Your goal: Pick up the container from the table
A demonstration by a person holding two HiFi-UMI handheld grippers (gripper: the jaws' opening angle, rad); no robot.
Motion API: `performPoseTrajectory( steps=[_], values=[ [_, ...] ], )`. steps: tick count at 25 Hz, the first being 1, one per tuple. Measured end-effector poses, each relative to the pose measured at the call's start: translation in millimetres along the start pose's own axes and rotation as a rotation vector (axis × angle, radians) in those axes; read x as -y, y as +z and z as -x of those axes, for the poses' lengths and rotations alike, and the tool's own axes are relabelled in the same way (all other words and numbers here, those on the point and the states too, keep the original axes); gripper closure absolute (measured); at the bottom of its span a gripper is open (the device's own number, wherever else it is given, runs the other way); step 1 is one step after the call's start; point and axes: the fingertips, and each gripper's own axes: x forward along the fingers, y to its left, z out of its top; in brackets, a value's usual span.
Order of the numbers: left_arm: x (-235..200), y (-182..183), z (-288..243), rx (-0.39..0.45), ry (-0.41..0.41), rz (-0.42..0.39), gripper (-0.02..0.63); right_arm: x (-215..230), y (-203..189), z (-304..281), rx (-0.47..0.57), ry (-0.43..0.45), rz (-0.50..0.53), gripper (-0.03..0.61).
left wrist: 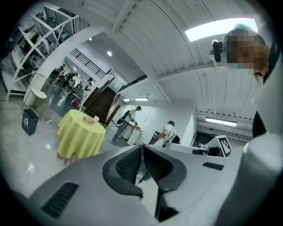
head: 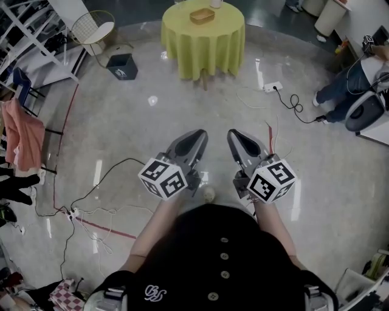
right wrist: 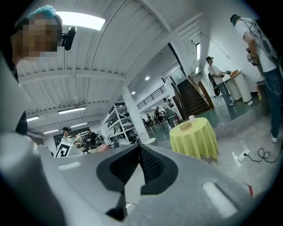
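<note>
The container [head: 202, 16] sits on the round table [head: 203, 58] with the yellow cloth, at the top centre of the head view, well apart from both my tools. My left gripper [head: 199, 136] and right gripper [head: 234, 135] hang low in the frame, just in front of my body, pointing level toward the table. Both gripper views show the jaws pressed together with nothing between them.

I judge this to be the very start of the task, the approach, with open floor to cross. Next I'd need to walk up, spread one pair of jaws and line them over a rim of the container. The cables [head: 296, 104] on the floor at the right may want stepping round.

The container is small and far off. It looks tan and shallow, but I cannot tell whether it holds anything or how thick its wall is. A white cup [right wrist: 191, 118] stands beside it. In the head view the top of the frame cuts off the table's far edge.
</note>
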Motion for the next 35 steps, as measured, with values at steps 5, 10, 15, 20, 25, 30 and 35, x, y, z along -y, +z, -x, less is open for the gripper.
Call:
performPoseTrajectory(
  steps=[5,10,15,20,25,30,35],
  values=[
    [1,-1,-10,0.014,-0.011,0.018,0.583,6,7,-7,-0.002,0.018,0.009,0.575],
    [-9,6,-24,0.026,-0.007,0.035,0.583,22,4,-19,-0.028,-0.002,0.005,0.575],
    [-30,13,-44,0.013,-0.018,0.049,0.583,37,4,-45,-0.043,-0.006,-0.017,0.575],
    [-68,26,-74,0.001,-0.024,0.059,0.583,65,8,-88,-0.051,-0.02,-0.018,0.575],
    [-109,60,-109,0.003,-0.052,0.06,0.583,92,23,-140,-0.049,-0.041,-0.023,0.575],
    [-144,100,-145,-0.013,-0.095,0.051,0.583,111,46,-197,-0.044,-0.037,-0.033,0.575],
    [-182,132,-181,-0.033,-0.141,0.028,0.583,131,67,-254,-0.015,-0.044,-0.041,0.575]
  ],
)
